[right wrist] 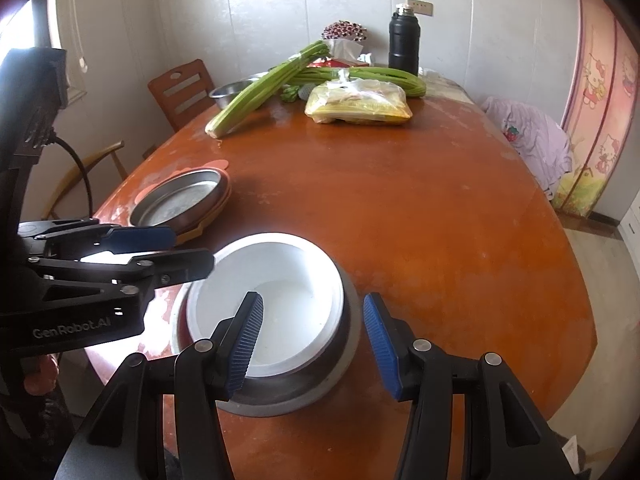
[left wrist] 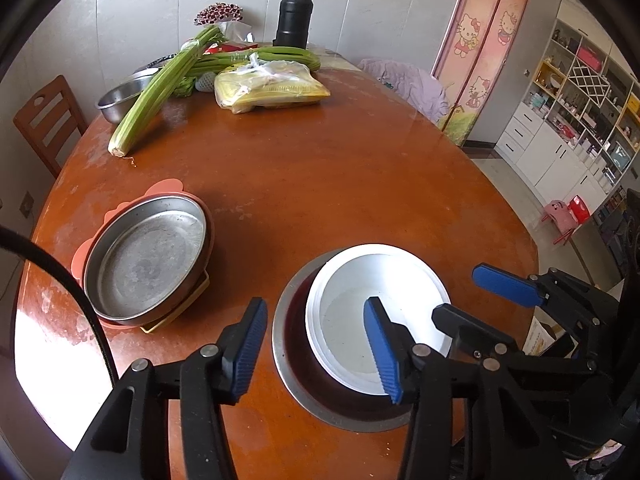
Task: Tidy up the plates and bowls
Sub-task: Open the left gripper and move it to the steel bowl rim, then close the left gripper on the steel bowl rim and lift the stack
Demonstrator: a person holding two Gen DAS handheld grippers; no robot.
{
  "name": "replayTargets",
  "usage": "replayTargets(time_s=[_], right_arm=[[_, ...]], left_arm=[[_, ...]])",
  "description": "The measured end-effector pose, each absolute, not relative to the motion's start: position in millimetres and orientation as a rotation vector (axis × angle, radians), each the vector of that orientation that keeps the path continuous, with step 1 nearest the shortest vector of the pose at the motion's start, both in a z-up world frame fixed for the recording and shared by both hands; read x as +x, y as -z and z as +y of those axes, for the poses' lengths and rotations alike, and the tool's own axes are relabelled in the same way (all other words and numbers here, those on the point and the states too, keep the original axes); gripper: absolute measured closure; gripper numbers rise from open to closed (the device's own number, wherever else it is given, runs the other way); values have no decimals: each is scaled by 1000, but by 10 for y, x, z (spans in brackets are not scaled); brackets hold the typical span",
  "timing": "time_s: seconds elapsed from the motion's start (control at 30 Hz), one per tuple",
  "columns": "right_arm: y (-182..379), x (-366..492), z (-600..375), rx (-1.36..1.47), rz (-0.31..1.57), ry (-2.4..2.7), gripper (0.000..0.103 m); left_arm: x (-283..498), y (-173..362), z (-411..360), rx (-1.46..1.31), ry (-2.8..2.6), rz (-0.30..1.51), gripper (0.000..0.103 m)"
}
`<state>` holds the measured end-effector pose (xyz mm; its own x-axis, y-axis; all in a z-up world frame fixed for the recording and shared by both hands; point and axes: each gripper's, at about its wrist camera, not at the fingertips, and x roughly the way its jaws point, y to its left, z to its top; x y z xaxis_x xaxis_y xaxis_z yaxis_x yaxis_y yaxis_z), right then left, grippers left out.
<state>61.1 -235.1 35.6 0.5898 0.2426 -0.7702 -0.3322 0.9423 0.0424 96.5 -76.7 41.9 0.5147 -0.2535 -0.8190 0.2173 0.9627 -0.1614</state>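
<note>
Left claw released — pads straddle the near-left rims of the nested bowls, touching neither. Right claw likewise released across the right rims. White bowl, plain and empty, sits off-centre inside the steel bowl on the bench — apparently stacked to consolidate.

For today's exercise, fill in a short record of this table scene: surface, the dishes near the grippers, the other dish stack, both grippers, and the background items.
surface: round wooden table
near stack: white bowl nested in steel bowl
left stack: steel plate on pink plate
left gripper: open, straddling the nested bowls' rims
right gripper: open, straddling the nested bowls' rims
background: celery, black flask
</note>
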Motion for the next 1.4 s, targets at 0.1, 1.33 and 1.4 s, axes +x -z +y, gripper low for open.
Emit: replayTargets(time_s=[0.1, 1.33, 1.4], right_arm=[[-319, 638, -2381, -100, 890, -326, 47], [159, 809, -2360, 30, 1054, -372, 39], [186, 821, -2356, 47, 1069, -383, 39]], left_arm=[[970, -421, -773, -35, 278, 985, 47], [1105, 180, -659, -127, 287, 1135, 41], [1118, 200, -673, -134, 300, 1140, 47]])
